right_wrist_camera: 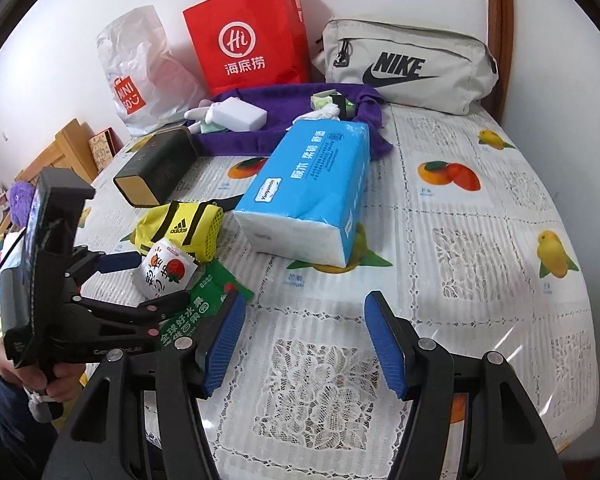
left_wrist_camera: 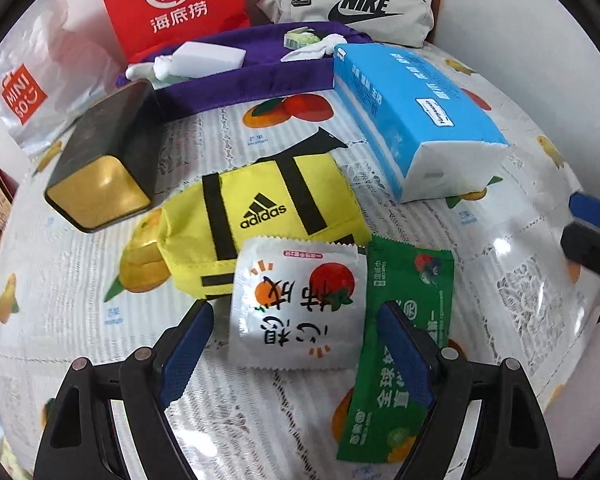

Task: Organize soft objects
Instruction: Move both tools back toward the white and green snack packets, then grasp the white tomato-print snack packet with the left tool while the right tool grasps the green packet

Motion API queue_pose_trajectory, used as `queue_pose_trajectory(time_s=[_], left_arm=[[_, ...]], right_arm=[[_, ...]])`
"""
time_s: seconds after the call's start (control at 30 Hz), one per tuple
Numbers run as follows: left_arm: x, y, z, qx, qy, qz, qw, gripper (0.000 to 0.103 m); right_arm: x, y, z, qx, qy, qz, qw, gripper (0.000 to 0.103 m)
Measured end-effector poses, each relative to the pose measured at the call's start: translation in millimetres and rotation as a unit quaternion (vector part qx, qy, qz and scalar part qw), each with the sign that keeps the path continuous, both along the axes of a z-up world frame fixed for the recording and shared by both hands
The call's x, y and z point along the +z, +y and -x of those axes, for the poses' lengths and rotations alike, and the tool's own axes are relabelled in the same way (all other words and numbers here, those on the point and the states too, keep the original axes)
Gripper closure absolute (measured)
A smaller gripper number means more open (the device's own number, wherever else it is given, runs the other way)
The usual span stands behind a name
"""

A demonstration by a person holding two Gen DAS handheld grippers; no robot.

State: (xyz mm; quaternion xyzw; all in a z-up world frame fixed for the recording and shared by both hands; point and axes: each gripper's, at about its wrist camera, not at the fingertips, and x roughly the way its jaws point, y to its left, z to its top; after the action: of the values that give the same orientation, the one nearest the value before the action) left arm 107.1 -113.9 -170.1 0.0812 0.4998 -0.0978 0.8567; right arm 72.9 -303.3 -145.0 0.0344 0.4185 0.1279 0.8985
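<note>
Lying at the near edge of the surface: the white sachet (left_wrist_camera: 298, 306) with an orange and red fruit print, flat on the fruit-patterned cloth (right_wrist_camera: 460, 216).
Green sachet (left_wrist_camera: 404, 292): just right of the white one, its left edge tucked under it, its lower half partly covered by a blue pad.
Left gripper (left_wrist_camera: 296, 354): tilted steeply down over the 2 sachets, jaws open, 1 pad on each side of the white sachet; the right pad sits over the green one. Whether the pads touch anything cannot be told.
Left hand (right_wrist_camera: 40, 384): seen from the right wrist view, wrapped round the gripper's handle at the frame's lower left, partly cut off.
Right gripper (right_wrist_camera: 304, 340): angled down over bare cloth, jaws apart, nothing between them.
Yellow pouch (left_wrist_camera: 260, 216): touching the white sachet's far edge.
Blue tissue pack (left_wrist_camera: 416, 120): beyond and to the right, lying on its side.
Dark box (left_wrist_camera: 108, 152): left of the pouch, gold end facing the camera.
Purple cloth (left_wrist_camera: 260, 76): further back, with small white items on it, too small to make out.
Back wall: red paper bag (right_wrist_camera: 252, 36), grey bag (right_wrist_camera: 412, 64), white plastic bag (right_wrist_camera: 140, 76).
</note>
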Motion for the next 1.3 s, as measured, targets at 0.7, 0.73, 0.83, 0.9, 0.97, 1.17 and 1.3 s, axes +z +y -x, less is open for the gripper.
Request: queue_pose_trajectory(time_s=[0.7,0.73,0.83,0.9,0.97,1.17,1.3], left_arm=[[24,55,24,0.038,-0.041,0.063,0.9964,0.059],[24,60,25,0.043,-0.043,0.062,0.9962,0.059],[24,79,29,0.065,-0.046,0.06,0.995,0.059],[24,90,32,0.075,-0.049,0.057,0.9944,0.059],[23,101,34,0.086,-0.05,0.06,0.9932,0.059],[12,120,33,0.102,-0.038,0.073,0.9914,0.059],[6,126,32,0.106,-0.032,0.085,0.9902,0.059]], right_arm=[[-16,38,11,0.036,0.02,-0.002,0.999,0.041],[-18,43,11,0.04,0.024,-0.003,0.999,0.041],[-27,60,12,0.054,0.041,-0.003,0.998,0.041],[-34,71,11,0.06,0.053,-0.001,0.997,0.041],[-40,80,9,0.059,0.063,-0.004,0.996,0.041],[-49,97,3,0.042,0.071,-0.003,0.997,0.029],[-50,103,0,0.023,0.074,-0.01,0.997,0.022]])
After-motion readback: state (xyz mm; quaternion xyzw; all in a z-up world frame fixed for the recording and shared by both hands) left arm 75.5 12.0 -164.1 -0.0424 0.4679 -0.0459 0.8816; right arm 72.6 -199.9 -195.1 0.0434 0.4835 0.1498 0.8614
